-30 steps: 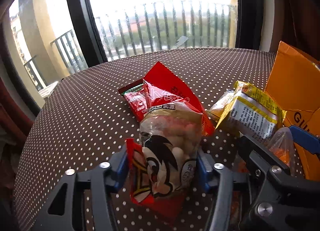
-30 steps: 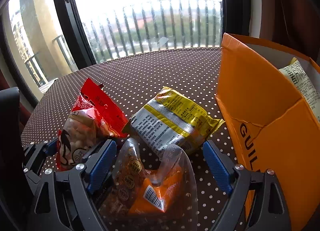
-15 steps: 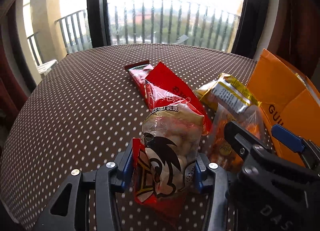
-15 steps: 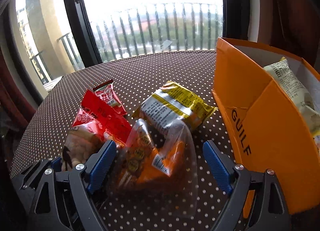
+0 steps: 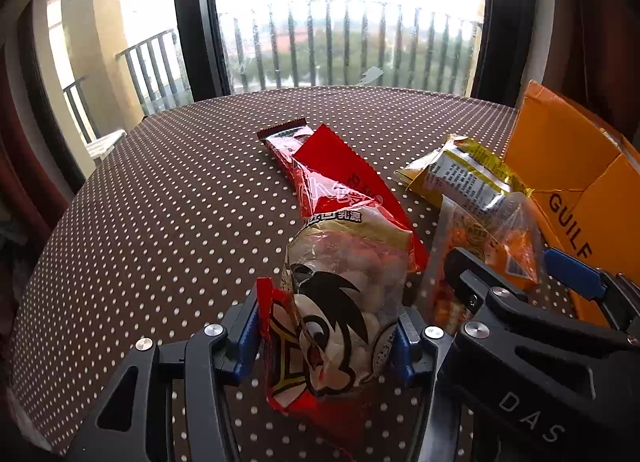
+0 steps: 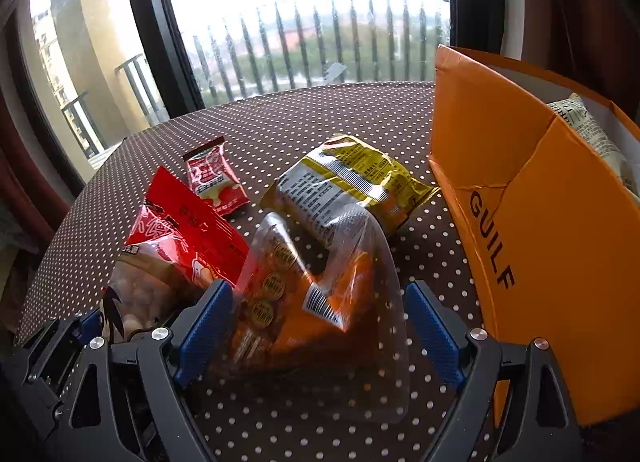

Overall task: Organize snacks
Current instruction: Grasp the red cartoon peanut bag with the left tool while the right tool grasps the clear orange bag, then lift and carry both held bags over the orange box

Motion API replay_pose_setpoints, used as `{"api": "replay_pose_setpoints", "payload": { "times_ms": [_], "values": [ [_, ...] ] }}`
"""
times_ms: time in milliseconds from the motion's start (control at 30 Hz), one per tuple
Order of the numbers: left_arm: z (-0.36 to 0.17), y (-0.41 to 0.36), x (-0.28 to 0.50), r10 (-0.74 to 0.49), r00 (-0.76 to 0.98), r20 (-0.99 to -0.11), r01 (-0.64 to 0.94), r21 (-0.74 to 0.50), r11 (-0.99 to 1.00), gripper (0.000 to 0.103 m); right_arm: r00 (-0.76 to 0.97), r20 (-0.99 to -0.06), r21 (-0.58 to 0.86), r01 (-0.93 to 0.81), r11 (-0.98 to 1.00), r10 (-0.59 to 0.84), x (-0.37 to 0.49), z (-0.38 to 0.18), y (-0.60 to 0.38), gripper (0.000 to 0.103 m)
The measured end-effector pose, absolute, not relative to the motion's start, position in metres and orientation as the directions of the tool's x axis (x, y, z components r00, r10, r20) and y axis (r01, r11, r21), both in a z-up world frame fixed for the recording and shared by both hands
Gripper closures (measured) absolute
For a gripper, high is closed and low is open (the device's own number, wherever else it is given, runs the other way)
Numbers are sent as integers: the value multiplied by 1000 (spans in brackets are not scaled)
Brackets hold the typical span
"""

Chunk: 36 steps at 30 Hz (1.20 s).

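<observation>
The far side of the orange cardboard box [image 6: 520,190] runs out of view, and only the corner of one pale packet [image 6: 588,130] inside it shows. On the dotted table [image 5: 160,202] I count four loose snacks. The red cartoon-face bag of white puffs [image 5: 344,294] sits between the pads of the left claw [image 5: 324,336], whose jaws are opening; the pads still touch the bag's sides. A small red sachet [image 6: 216,178] lies half hidden behind it. A yellow and silver packet [image 6: 348,182] lies near the box. The clear bag with orange contents [image 6: 312,302] lies between the wide-spread fingers of the right claw [image 6: 320,326], untouched on its right side. Since a second ago the left view has swung, showing more of the box.
</observation>
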<state>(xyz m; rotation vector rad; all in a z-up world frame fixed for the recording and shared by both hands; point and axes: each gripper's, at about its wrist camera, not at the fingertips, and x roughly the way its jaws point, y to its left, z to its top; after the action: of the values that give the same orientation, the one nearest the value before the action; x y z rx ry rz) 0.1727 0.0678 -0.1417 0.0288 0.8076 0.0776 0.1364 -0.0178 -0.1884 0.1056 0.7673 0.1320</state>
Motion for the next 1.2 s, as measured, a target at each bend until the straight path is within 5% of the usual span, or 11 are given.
{"api": "replay_pose_setpoints", "payload": {
  "times_ms": [333, 467, 767, 1200],
  "values": [
    [-156, 72, 189, 59, 651, -757, -51, 34, 998, 40, 676, -713, 189, -68, 980, 185, 162, -204, -18, 13],
    [-156, 69, 187, 57, 660, -749, -33, 47, 998, 48, 668, -711, 213, -92, 973, 219, 162, -206, -14, 31],
    [-153, 73, 173, 60, 662, -748, -45, 40, 998, 53, 669, -702, 239, -104, 965, 246, 148, -206, -11, 50],
    [-131, 67, 147, 57, 703, -709, -66, 15, 998, 54, 700, -664, 244, -132, 961, 265, 115, -183, -19, 53]
  ]
}}
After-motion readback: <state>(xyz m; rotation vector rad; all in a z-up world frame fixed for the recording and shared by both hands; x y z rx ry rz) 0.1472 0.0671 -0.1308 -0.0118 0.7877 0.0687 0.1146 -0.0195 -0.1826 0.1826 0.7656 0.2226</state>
